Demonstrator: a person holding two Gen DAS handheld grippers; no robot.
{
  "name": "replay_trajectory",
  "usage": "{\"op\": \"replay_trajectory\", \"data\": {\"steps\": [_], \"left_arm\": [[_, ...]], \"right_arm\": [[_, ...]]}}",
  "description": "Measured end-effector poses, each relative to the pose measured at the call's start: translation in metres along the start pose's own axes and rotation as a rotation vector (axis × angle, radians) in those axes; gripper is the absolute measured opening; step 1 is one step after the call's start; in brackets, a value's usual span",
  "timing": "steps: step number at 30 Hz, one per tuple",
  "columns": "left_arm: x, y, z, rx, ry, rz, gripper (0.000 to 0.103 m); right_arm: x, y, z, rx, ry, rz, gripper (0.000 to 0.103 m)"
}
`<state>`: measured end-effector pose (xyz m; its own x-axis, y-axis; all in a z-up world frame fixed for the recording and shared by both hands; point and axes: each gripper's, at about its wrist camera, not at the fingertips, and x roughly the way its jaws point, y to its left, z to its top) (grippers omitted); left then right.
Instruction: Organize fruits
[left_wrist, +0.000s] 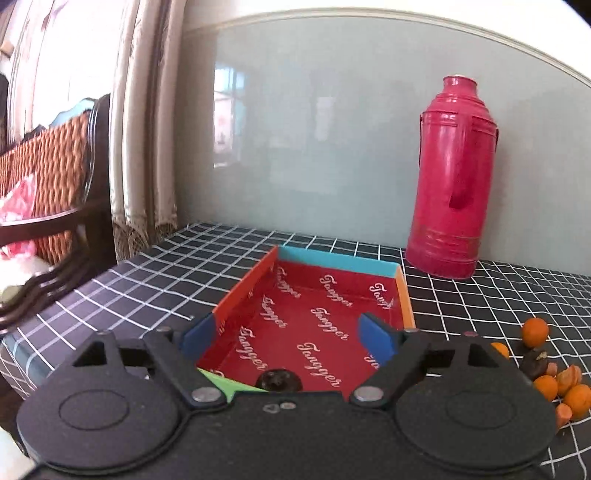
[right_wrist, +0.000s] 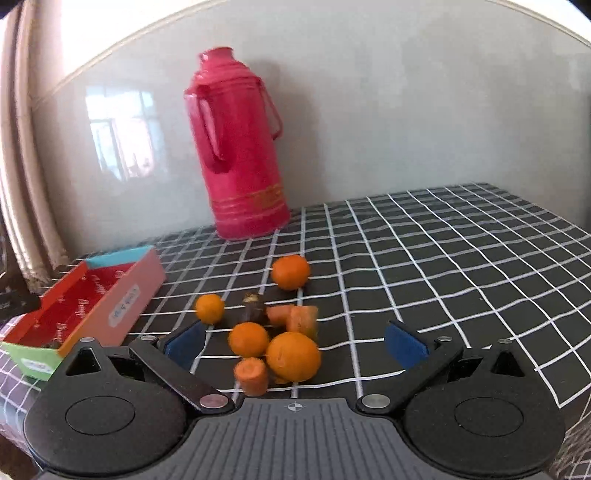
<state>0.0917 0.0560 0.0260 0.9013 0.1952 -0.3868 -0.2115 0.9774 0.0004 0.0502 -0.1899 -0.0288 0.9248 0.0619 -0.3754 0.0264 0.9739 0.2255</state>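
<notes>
**pickbot_fan:** So the fruit pile sits loose on the tabletop, just right of the open cardboard box. The big orange nearest the camera looks firm and round, probably light, with a skin that gives some grip but rolls easily. Best bet is squeezing it across its widest middle, not too hard. The carrot chunk touching it is stiff and stubby, so it could be taken across the sides.

**umi_lurker:** Agreed. The dark lumpy piece in the middle looks soft or shrivelled, hard to tell what it is. One dark round thing already lies inside the box, at its near end.

**pickbot_fan:** The right hand-held gripper stands wide, nothing pinched, the pile roughly between its blue pads. The left hand-held gripper is also spread apart and empty, hovering over the box.

**umi_lurker:** The surface is a black checked cloth, so fruit shouldn't slide much. A red thermos stands at the back against a pale glossy wall. Curtains and a woven chair are off to the left.
</notes>
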Motion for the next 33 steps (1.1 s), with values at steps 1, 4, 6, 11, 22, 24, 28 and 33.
{"op": "replay_trajectory", "data": {"steps": [1,4,6,11,22,24,28,33], "left_arm": [[0.000,0.000,0.001,0.002,-0.001,-0.004,0.078],[-0.001,0.001,0.002,-0.010,-0.002,-0.012,0.078],[-0.003,0.004,0.004,-0.024,-0.010,-0.010,0.078],[-0.002,0.011,0.003,-0.038,-0.011,-0.001,0.079],[-0.001,0.030,0.002,-0.082,0.002,0.021,0.082],[-0.001,0.031,0.002,-0.084,0.001,0.025,0.082],[-0.002,0.037,0.003,-0.099,-0.002,0.035,0.082],[-0.005,0.052,0.005,-0.145,-0.023,0.082,0.085]], "right_arm": [[-0.002,0.005,-0.003,-0.019,-0.003,0.021,0.083],[0.004,0.019,-0.013,-0.067,0.058,0.067,0.049],[0.012,0.023,-0.015,-0.077,0.086,0.073,0.049],[0.030,0.025,-0.017,-0.066,0.118,0.044,0.043],[0.054,0.037,-0.023,-0.118,0.113,-0.016,0.023],[0.057,0.038,-0.023,-0.123,0.119,-0.024,0.023],[0.058,0.044,-0.023,-0.144,0.093,-0.036,0.022],[0.041,0.065,-0.016,-0.150,0.014,0.097,0.022]]}}
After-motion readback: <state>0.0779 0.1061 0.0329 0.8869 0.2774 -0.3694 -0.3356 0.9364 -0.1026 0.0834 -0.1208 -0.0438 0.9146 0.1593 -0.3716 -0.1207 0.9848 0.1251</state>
